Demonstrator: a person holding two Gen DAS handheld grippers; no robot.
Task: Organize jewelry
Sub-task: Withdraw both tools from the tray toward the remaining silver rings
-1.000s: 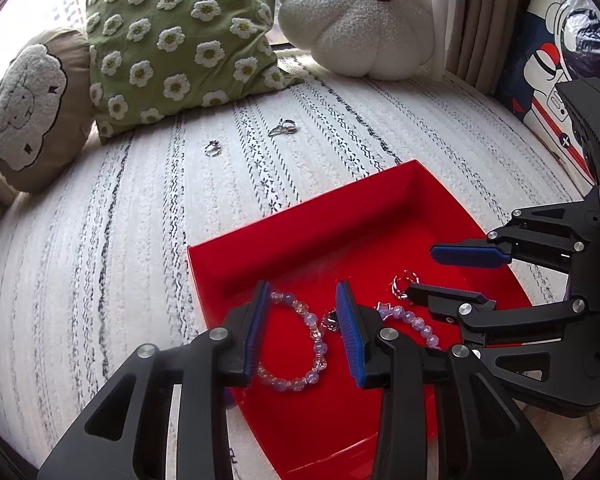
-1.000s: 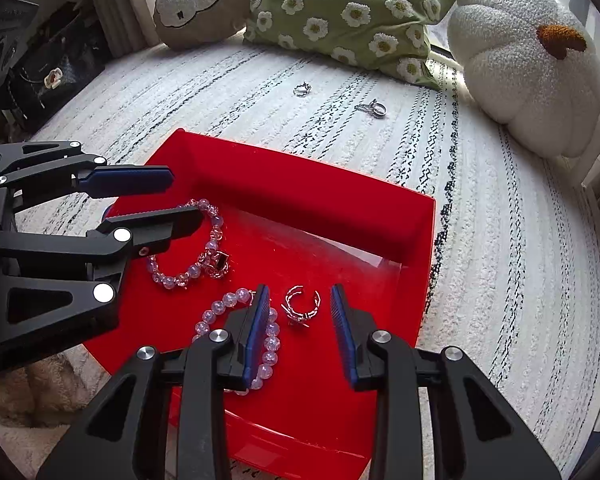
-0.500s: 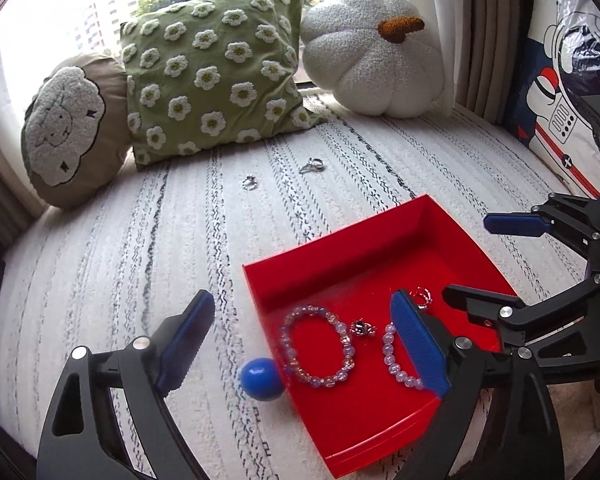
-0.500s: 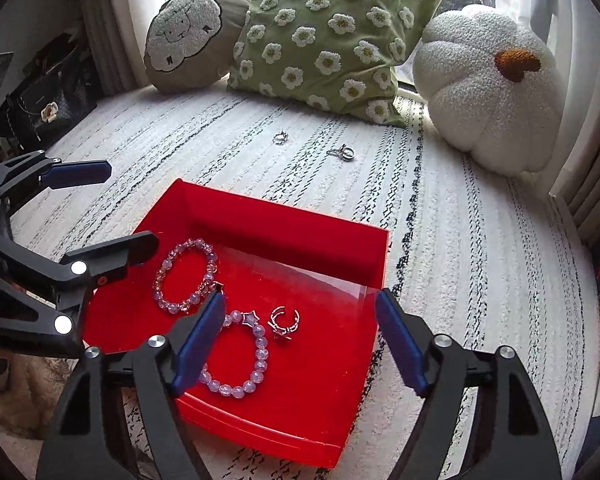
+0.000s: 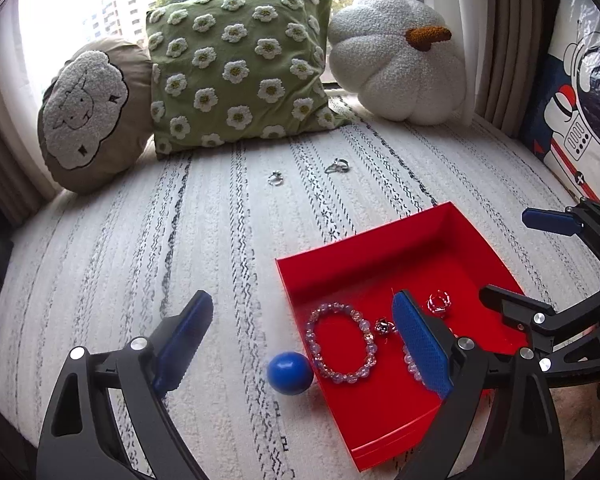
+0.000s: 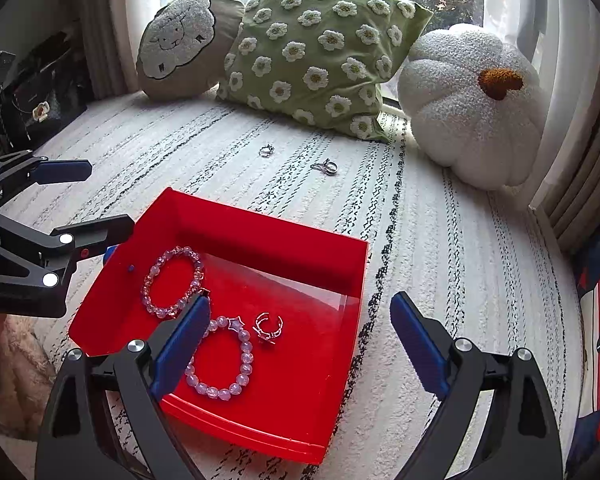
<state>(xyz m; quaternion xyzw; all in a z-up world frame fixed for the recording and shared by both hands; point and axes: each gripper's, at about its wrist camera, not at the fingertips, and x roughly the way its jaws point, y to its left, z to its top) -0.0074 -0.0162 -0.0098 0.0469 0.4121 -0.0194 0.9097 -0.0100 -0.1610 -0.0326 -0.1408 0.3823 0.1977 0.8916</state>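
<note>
A red tray (image 5: 364, 248) rests on a white striped rug. In it lie a pale-purple bead bracelet (image 5: 311, 334), a small charm (image 5: 383, 326), a silver ring (image 5: 438, 303) and a second bracelet (image 6: 244, 356) with a star bead. Two more silver rings (image 6: 266, 150) (image 6: 327, 167) lie on the rug beyond the tray. My left gripper (image 5: 300, 304) hovers open over the tray's left edge and holds nothing. My right gripper (image 6: 300, 302) hangs above the tray's right side. Its jaws are opening, with nothing between them.
A blue ball (image 5: 290, 372) sits on the rug against the tray's left wall. At the back stand a sheep cushion (image 5: 84, 112), a green daisy pillow (image 5: 236, 68) and a white pumpkin cushion (image 5: 396, 72). An astronaut print (image 5: 580, 120) is at the right, and a black bag (image 6: 40, 92) at the far left.
Both grippers have opened wide and lifted back from the tray. The bracelets now lie free in the tray. The blue ball has come into view beside it.
</note>
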